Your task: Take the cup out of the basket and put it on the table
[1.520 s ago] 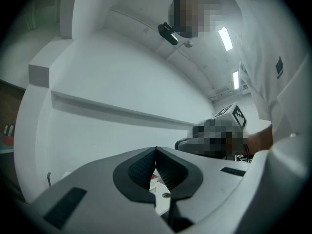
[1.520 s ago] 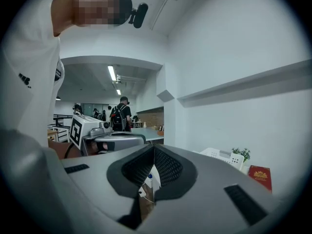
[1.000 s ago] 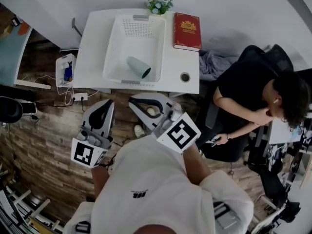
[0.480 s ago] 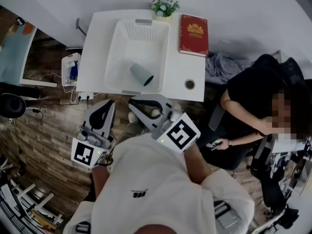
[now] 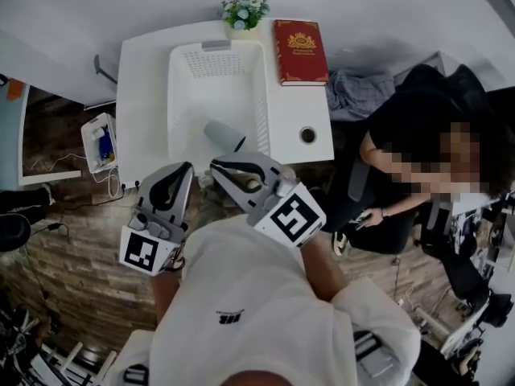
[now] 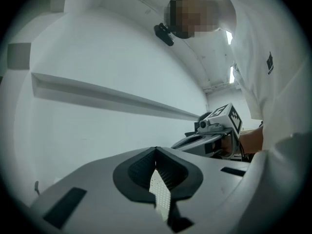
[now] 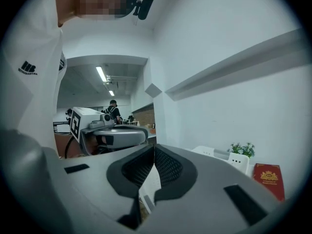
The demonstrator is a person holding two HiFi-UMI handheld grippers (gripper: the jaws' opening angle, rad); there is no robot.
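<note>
Since both hand-held grippers (image 5: 187,168) (image 5: 216,167) (jaws together) moved nearer, the cup (image 5: 225,135) lies just ahead.

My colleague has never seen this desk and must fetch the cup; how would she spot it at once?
Find the white table, then the white plastic basket on it. Towards the basket's near right corner lies the cup: grey-blue, tipped on its side, the only thing inside, whereas the red book lies on the table outside.

No legible text; gold print on red book (image 5: 301,51), logo on white shirt (image 5: 241,288) too small.
</note>
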